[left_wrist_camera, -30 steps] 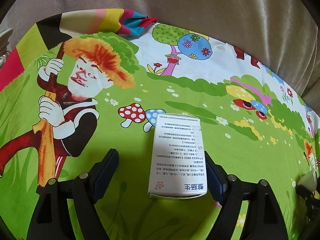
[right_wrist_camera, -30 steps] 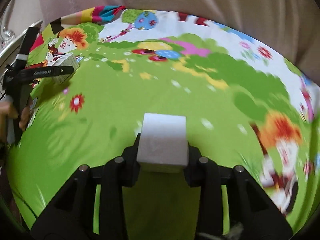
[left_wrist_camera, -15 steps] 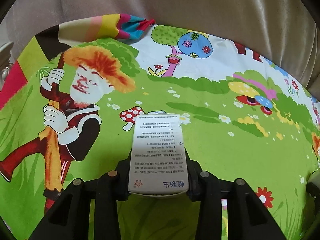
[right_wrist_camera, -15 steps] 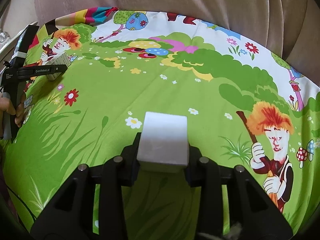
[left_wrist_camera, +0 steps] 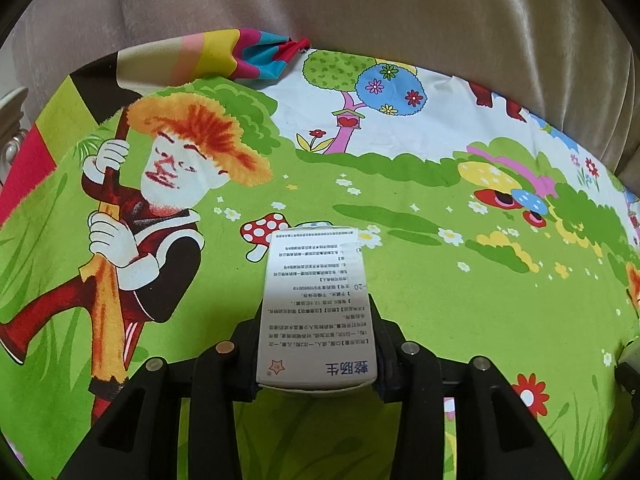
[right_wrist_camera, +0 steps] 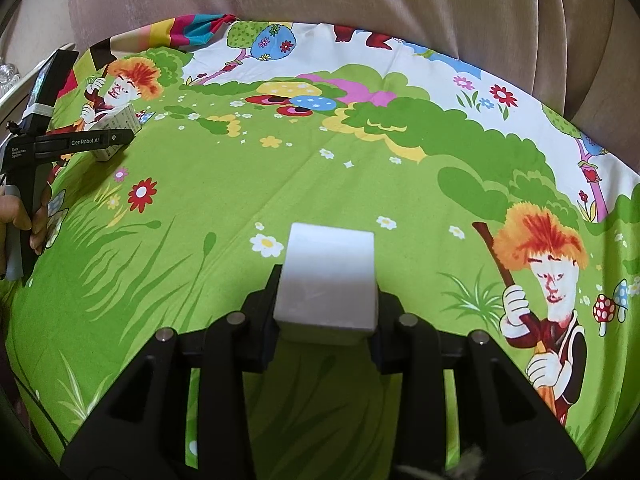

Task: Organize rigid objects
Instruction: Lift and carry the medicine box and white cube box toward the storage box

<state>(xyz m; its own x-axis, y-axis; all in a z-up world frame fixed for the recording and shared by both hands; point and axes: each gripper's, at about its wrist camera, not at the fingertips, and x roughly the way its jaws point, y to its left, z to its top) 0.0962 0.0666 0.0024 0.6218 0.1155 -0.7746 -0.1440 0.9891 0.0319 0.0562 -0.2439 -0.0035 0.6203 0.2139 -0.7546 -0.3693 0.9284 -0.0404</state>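
A white printed medicine box sits between the fingers of my left gripper, which is shut on its two long sides over the cartoon cloth. In the right wrist view the same box shows small at the far left, clamped in the left gripper held by a hand. My right gripper is shut on a plain white block, held just above the green cloth.
A bright cartoon-print cloth covers the whole work surface. A beige upholstered backrest rises behind it. The striped cloth corner is bunched at the far left edge. A pale object peeks in at the right rim.
My left gripper went from wide open around the medicine box to shut on it. The right gripper kept its hold on the white block and settled after a blurred swing.
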